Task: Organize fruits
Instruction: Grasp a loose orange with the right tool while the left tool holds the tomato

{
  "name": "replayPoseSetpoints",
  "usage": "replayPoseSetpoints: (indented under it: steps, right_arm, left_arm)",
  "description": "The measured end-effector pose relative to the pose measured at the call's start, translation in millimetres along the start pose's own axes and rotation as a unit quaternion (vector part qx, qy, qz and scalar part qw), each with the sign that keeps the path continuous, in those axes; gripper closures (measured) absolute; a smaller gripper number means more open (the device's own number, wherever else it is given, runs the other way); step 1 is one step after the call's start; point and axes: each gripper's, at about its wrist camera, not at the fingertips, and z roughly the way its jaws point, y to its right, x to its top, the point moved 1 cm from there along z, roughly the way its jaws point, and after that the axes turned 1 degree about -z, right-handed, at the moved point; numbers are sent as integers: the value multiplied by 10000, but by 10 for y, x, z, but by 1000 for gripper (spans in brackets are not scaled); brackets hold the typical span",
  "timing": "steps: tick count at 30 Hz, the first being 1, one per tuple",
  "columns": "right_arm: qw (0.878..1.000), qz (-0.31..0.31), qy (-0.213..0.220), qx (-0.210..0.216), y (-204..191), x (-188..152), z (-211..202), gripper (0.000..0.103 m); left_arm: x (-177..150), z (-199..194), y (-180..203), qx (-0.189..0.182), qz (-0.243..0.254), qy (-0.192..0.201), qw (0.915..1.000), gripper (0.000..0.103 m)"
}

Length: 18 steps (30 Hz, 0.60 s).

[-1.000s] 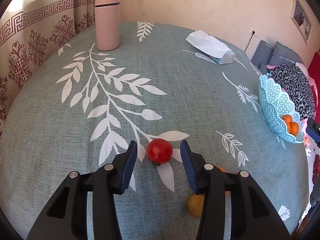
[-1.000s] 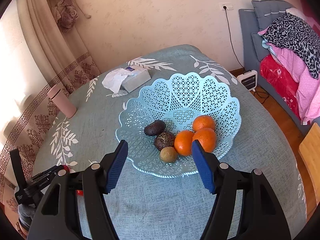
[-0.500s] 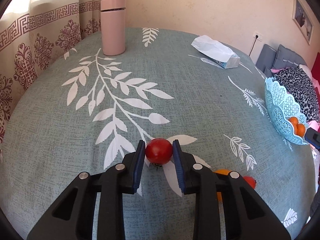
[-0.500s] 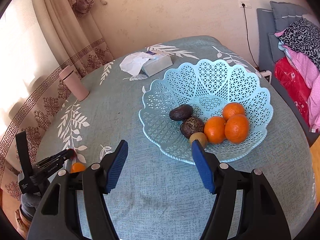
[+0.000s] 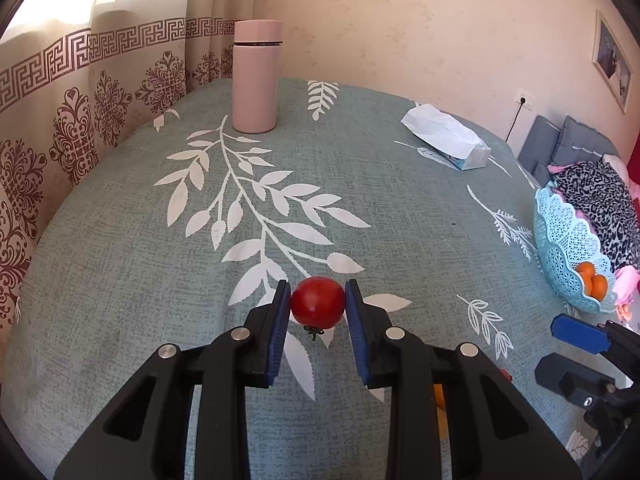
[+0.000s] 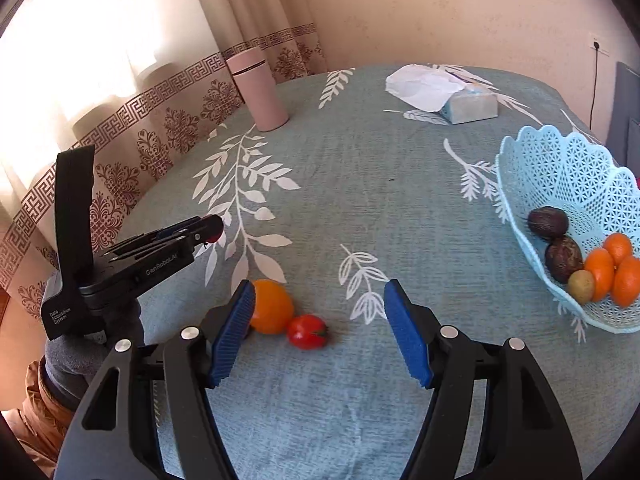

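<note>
Two grippers, one round red tomato caught.
We have the left gripper [image 5: 318,306] clamped on the round red tomato [image 5: 317,302] above the tablecloth, likely bound for the pale-blue lattice plastic basket [image 6: 576,184]; our right gripper [image 6: 320,330] gapes over a second small tomato [image 6: 307,331].

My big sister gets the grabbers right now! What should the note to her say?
Left gripper: shut on a red tomato, which looks lifted just off the tablecloth.
Right gripper: open, empty, hovering over an orange and a second tomato that touch each other on the cloth.
Done: the blue basket holds three oranges, two dark fruits and a small brownish one.
Left: carry the held tomato to the basket, then the orange and second tomato.
</note>
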Motion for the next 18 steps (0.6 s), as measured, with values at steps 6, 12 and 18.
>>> replayPoseSetpoints:
  steps: [6,12,18]
  right_arm:
    - [9988,-207,-422,144,-243,41,377,45]
    - [9964,-201,-814,90,-245,43,684,61]
    - [9963,-305,-797,39,-254,8,683,64]
  left_arm:
    - [27,-20,-48,67,-67,32,10000,75]
    - [38,-18,-106,115,-139,9,9998,75]
    - [31,-5,-83,100,-91,-16,9999,75]
